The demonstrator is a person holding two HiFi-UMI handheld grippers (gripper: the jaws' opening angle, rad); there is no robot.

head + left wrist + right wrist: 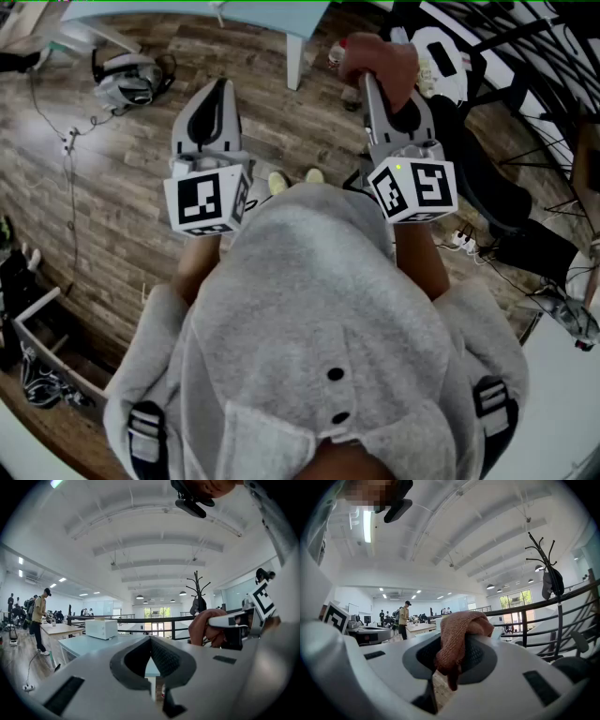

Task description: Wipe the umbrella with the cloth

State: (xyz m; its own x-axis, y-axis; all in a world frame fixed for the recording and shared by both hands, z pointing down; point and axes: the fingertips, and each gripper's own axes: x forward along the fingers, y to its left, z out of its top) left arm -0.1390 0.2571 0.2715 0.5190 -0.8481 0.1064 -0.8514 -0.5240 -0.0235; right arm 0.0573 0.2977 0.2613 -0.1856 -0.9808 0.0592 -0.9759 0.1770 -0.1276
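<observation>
Bunching between the jaws of the right claw (449, 645), the clamped cloth (461, 627) hides its tips; left claw (151, 641) closed, empty.

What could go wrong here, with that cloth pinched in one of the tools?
1. The cloth is bunched up, and only a fold of it is pinched in the right gripper. It might slip out once wiping starts.
2. A cable and a power strip lie on the floor to either side of the person. A sideways step could snag one.
</observation>
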